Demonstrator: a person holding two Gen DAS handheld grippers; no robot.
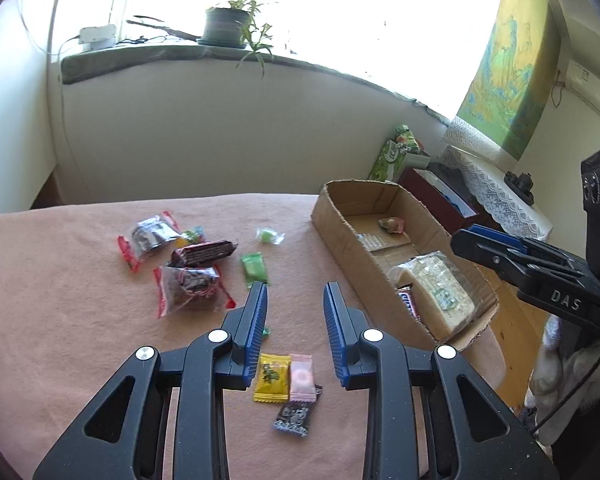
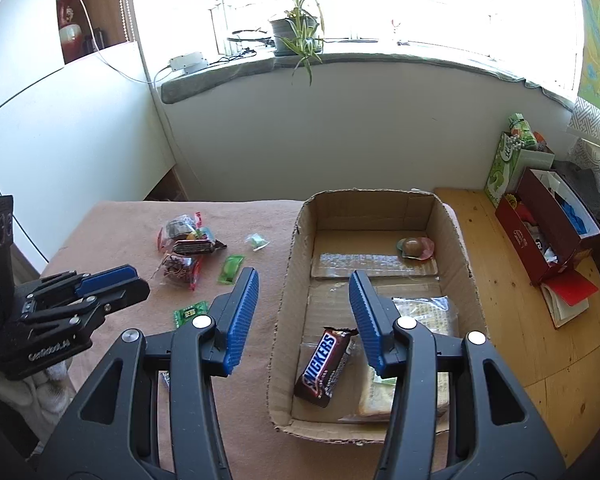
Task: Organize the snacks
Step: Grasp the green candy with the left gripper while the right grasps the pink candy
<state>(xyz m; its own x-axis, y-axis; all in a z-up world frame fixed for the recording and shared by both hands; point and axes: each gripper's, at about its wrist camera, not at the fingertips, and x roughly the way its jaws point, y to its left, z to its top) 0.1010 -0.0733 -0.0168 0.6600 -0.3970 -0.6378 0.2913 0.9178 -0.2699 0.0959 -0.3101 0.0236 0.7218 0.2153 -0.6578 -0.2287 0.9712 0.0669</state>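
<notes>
Black arms tipped with ribbed blue pads fill the bottom of both wrist views: the left gripper [image 1: 296,294] is spread wide with nothing between its pads, hanging over a yellow candy [image 1: 271,377], a pink candy [image 1: 301,376] and a dark patterned packet [image 1: 295,417] that lie touching one another on the pink-covered desk [image 1: 80,340]. Seen from the left, the right gripper [image 1: 484,242] carries the white letters "DAS" on its body; in its own view its jaws are parted and empty above the cardboard box [image 2: 288,280]. Inside that box a brown bar printed "SNICKERS" [image 2: 323,366] lies near the front, just beside a pale wrapped block [image 2: 428,320], with a round brown sweet on a pink wrapper [image 2: 415,248] towards the far end. The left gripper's body, seen from the right, bears small writing too blurred to read surely. Loose on the desk left of the box are red-edged clear packets [image 1: 188,286], a dark wafer bar [image 1: 204,253], a green sachet [image 1: 254,267] and a small pale-green sweet [image 1: 269,235]. A potted plant [image 2: 294,30] stands on the sill.
</notes>
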